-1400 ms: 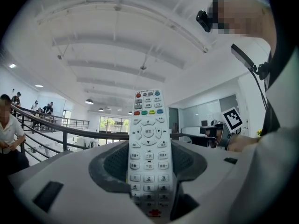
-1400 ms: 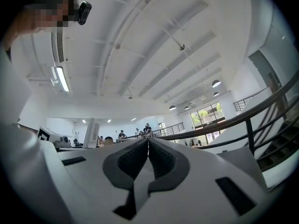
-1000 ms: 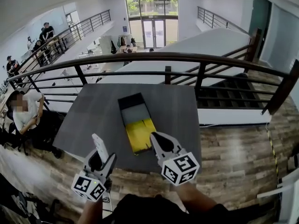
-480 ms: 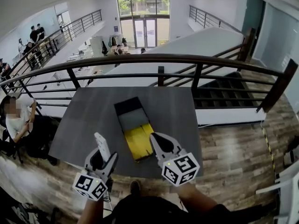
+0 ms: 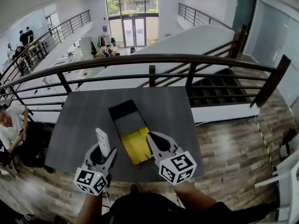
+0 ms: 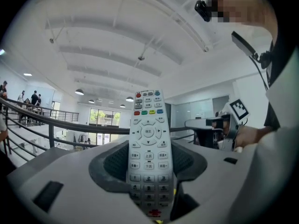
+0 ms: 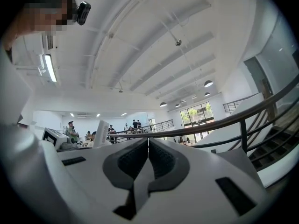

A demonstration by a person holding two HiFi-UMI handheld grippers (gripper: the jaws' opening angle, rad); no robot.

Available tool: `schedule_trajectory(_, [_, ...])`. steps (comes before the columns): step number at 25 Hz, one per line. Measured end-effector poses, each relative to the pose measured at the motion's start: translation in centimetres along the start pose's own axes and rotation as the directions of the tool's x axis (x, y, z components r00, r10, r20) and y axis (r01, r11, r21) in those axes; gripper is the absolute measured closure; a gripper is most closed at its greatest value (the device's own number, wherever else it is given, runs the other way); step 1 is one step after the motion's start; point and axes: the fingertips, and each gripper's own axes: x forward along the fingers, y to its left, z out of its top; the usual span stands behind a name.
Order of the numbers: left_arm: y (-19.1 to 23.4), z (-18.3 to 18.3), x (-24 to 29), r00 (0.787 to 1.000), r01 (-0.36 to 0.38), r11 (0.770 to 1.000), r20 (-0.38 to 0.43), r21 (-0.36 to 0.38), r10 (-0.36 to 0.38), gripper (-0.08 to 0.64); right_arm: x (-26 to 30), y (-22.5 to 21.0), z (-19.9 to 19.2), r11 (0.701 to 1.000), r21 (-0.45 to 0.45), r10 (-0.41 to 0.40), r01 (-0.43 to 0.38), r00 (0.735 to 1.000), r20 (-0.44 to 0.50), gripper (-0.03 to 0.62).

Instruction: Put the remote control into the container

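Got the remote control (image 6: 148,125) clamped in the left gripper (image 6: 148,161): lower end between the jaws, button face toward that gripper's camera, upper end sticking out well past the fingertips. In the head view, held upright with a slight tilt over the near-left part of the dark bench (image 5: 84,120), just left of the container (image 5: 127,123) and apart from it. Not in the container yet.

Container lying lengthwise mid-bench: black at the far end, grey in the middle, yellow at the near end.

Right gripper (image 5: 155,141) with jaws pressed fully together, nothing between them. Tip at the near right corner of the container, beside the yellow part. Can't tell whether touching the rim or just above it.

Dark railing (image 5: 149,59) running along past the bench's far edge.
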Motion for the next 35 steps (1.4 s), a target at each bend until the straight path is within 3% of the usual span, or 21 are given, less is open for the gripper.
schedule_trajectory(3, [1.0, -2.0, 1.8, 0.999, 0.001, 1.0, -0.044, -0.013, -0.001, 0.316, 0.4, -0.3, -0.7, 1.0, 0.0, -0.015, 0.015, 1.0, -0.008, 0.591])
schedule_trajectory(10, [1.5, -3.7, 4.5, 0.997, 0.052, 0.997, -0.063, -0.054, -0.055, 0.316, 0.8, -1.2, -0.9, 0.999, 0.014, -0.051, 0.051, 0.999, 0.0, 0.591])
schedule_trajectory(17, [1.3, -6.6, 7.6, 0.985, 0.11, 0.992, -0.128, -0.062, -0.117, 0.316, 1.3, -2.4, -1.3, 0.995, 0.014, -0.095, 0.095, 0.995, -0.003, 0.591])
schedule_trajectory(23, [2.3, -8.9, 10.0, 0.976, 0.116, 0.988, -0.175, -0.099, -0.132, 0.316, 1.5, -3.4, -1.0, 0.988, 0.027, -0.15, 0.15, 0.989, 0.002, 0.591])
schedule_trajectory(29, [2.7, -12.7, 12.5, 0.953, 0.133, 0.974, -0.245, -0.186, -0.177, 0.316, 1.8, -4.4, -2.2, 0.98, 0.027, -0.195, 0.196, 0.98, -0.025, 0.591])
schedule_trajectory(35, [3.8, -15.5, 14.6, 0.931, 0.14, 0.969, -0.306, -0.202, -0.198, 0.316, 2.4, -4.7, -2.4, 0.973, 0.023, -0.229, 0.23, 0.973, -0.031, 0.591])
